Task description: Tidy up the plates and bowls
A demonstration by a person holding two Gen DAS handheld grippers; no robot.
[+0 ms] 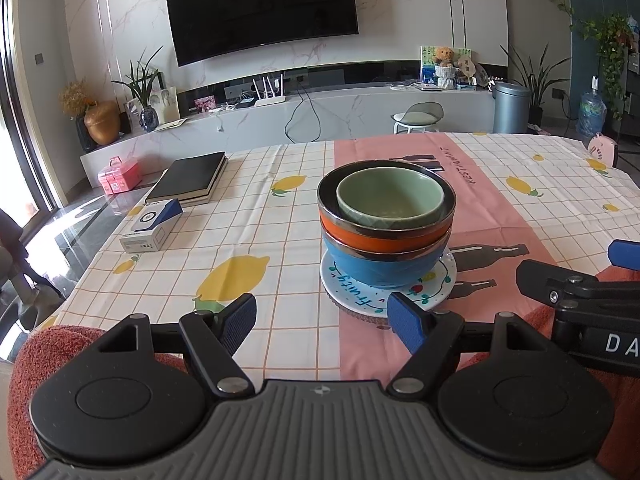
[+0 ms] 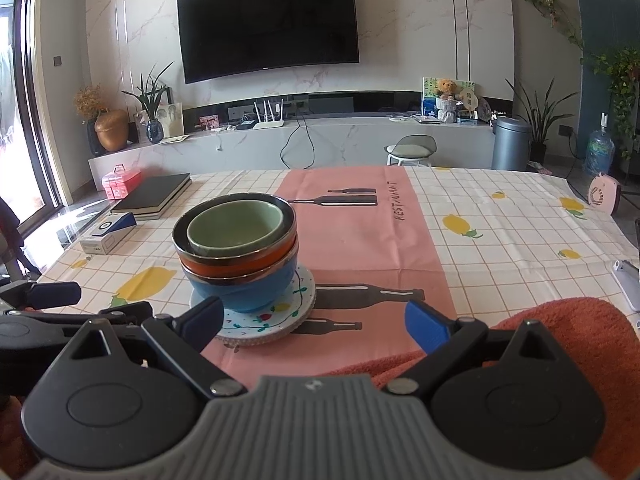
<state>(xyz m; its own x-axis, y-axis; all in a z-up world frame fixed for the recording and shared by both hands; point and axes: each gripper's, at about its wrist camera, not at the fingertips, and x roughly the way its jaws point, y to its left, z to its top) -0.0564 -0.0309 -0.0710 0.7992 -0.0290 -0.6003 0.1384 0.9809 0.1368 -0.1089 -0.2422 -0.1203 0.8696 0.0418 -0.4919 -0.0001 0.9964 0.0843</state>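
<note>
A stack stands on the table: a green bowl (image 1: 390, 200) nested in an orange bowl (image 1: 384, 240), on a blue bowl (image 1: 376, 270), on a white patterned plate (image 1: 360, 300) over another plate. The same stack shows in the right wrist view, with green bowl (image 2: 236, 226), orange bowl (image 2: 240, 266), blue bowl (image 2: 244, 290) and plate (image 2: 272, 322). My left gripper (image 1: 324, 320) is open and empty, just in front of the plate. My right gripper (image 2: 316, 320) is open and empty, in front and to the right of the stack.
A black notebook (image 1: 192, 178) and a small white-and-blue box (image 1: 152, 230) lie at the table's far left. A pink fan (image 2: 604, 194) stands at the far right and a phone (image 2: 630, 282) at the right edge. An orange cloth (image 2: 560, 332) lies near me.
</note>
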